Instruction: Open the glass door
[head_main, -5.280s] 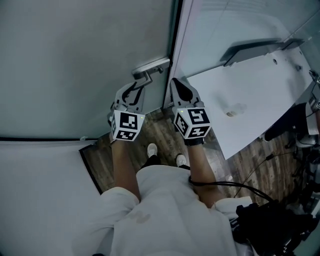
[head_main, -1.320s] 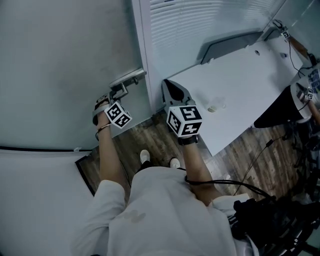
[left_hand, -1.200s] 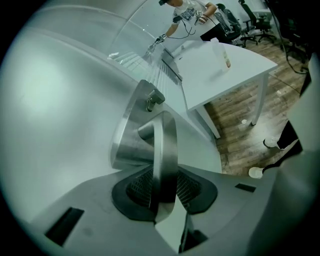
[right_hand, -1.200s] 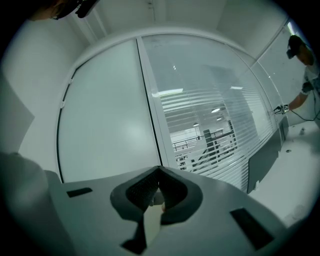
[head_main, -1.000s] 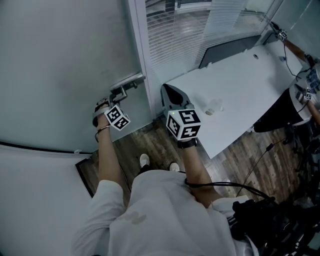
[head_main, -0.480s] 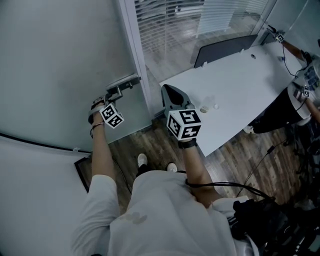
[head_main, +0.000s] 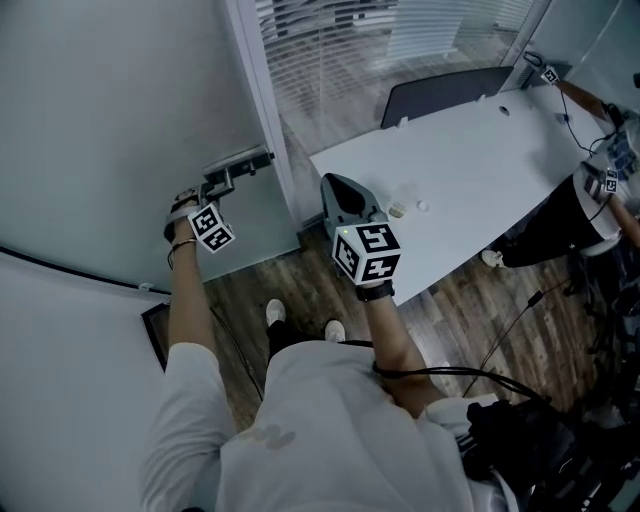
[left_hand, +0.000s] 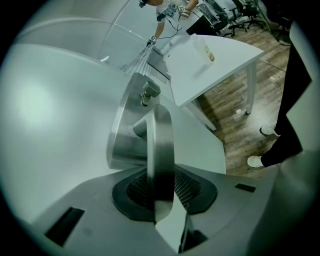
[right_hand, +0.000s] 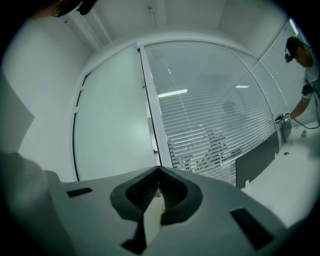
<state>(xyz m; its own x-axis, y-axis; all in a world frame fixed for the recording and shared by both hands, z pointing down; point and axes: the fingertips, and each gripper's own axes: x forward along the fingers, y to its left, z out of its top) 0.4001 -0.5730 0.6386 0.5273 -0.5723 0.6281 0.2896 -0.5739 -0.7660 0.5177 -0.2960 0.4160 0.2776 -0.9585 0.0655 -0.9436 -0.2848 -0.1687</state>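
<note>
Underfoot, wood-plank floor (head_main: 470, 305); white desk (head_main: 480, 160) nr frosted glass door (head_main: 120, 120).

No text, label or number can be read.

The glass door (head_main: 110, 110) is frosted pale grey-green, and its door handle (left_hand: 159, 140) is brushed silver. The left gripper (left_hand: 160, 192) and right gripper (right_hand: 157, 192) are grey, with black mesh-patterned pads and cubes of black-and-white square markers. On the right, the table (head_main: 500, 160) is white and the floor (head_main: 480, 310) is brown wood-grain. The far blinds (right_hand: 215, 125) show thin white horizontal slats.
</note>
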